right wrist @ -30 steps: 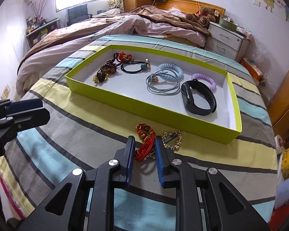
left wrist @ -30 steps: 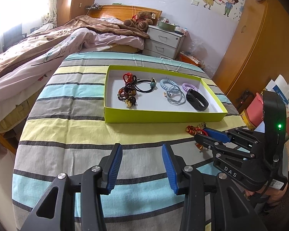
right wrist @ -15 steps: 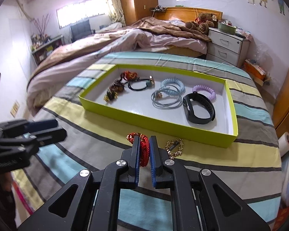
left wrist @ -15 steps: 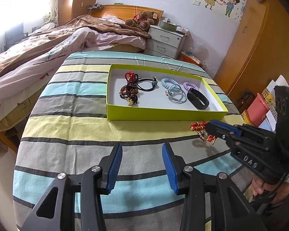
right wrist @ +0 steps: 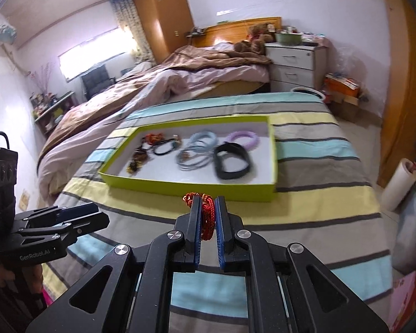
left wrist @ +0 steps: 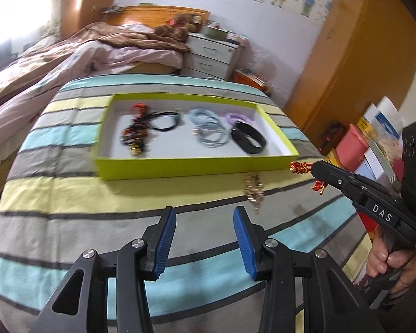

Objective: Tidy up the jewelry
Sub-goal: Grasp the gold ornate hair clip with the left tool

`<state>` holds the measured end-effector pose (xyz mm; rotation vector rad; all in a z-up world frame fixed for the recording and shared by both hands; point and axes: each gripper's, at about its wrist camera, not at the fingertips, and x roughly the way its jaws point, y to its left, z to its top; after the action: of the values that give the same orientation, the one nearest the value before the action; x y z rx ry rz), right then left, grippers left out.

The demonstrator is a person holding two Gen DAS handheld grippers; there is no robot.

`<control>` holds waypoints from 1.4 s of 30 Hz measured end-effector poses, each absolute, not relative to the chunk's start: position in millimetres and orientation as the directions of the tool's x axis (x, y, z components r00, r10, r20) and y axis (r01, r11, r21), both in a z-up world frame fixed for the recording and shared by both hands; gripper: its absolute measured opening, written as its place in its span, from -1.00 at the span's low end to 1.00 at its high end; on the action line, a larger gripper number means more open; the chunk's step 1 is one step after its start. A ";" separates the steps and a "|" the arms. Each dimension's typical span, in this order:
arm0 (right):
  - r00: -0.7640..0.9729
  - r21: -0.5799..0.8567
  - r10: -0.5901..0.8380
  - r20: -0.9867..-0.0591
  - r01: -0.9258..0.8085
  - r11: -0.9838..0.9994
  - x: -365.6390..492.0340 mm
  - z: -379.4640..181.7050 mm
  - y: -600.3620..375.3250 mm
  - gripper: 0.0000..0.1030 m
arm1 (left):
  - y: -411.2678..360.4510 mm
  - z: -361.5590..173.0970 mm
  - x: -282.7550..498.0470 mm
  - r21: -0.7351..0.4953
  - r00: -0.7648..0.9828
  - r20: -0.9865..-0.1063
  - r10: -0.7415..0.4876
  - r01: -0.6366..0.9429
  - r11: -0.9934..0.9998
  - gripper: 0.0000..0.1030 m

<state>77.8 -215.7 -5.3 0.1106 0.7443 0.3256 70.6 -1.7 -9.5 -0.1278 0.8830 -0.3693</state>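
My right gripper (right wrist: 208, 208) is shut on a red braided bracelet (right wrist: 208, 216) and holds it in the air in front of the yellow-green tray (right wrist: 188, 187); the gripper (left wrist: 316, 170) and the bracelet (left wrist: 298, 167) also show in the left wrist view, right of the tray (left wrist: 180, 168). A gold bracelet (left wrist: 253, 191) lies on the striped cloth in front of the tray. In the tray lie a black band (left wrist: 248, 141), a purple coil (left wrist: 237, 117), blue rings (left wrist: 208, 130), a black cord (left wrist: 163, 119) and dark beads (left wrist: 134, 137). My left gripper (left wrist: 205, 236) is open and empty over the cloth.
The striped cloth covers a table (left wrist: 55, 194). A bed (right wrist: 180, 75) and a white nightstand (right wrist: 294, 63) stand behind it. Boxes and a pink bin (left wrist: 355, 144) stand at the right, next to a wooden wardrobe (left wrist: 355, 63). A paper roll (right wrist: 399, 183) stands on the floor.
My right gripper has lifted the red bracelet off the cloth and risen with it, leaving the gold bracelet lying there. My left gripper has stayed open.
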 end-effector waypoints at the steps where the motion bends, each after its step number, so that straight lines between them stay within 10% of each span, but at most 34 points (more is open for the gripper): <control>1: 0.692 0.213 0.323 -0.646 -0.243 0.946 77.8 -6.5 -219.9 -0.82 | -8.8 -11.1 73.6 -0.259 0.565 -0.735 -0.375 0.277 0.925 -0.17; 42: 0.728 0.241 0.308 -0.612 -0.199 0.950 75.4 -17.1 -271.0 -0.82 | -113.7 -44.2 124.3 -0.039 0.534 -0.812 -0.235 0.352 0.935 -0.17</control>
<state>75.4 -271.0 -17.1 0.1634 0.7023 0.2807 124.3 -113.7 -44.2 0.1348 0.9454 -0.3512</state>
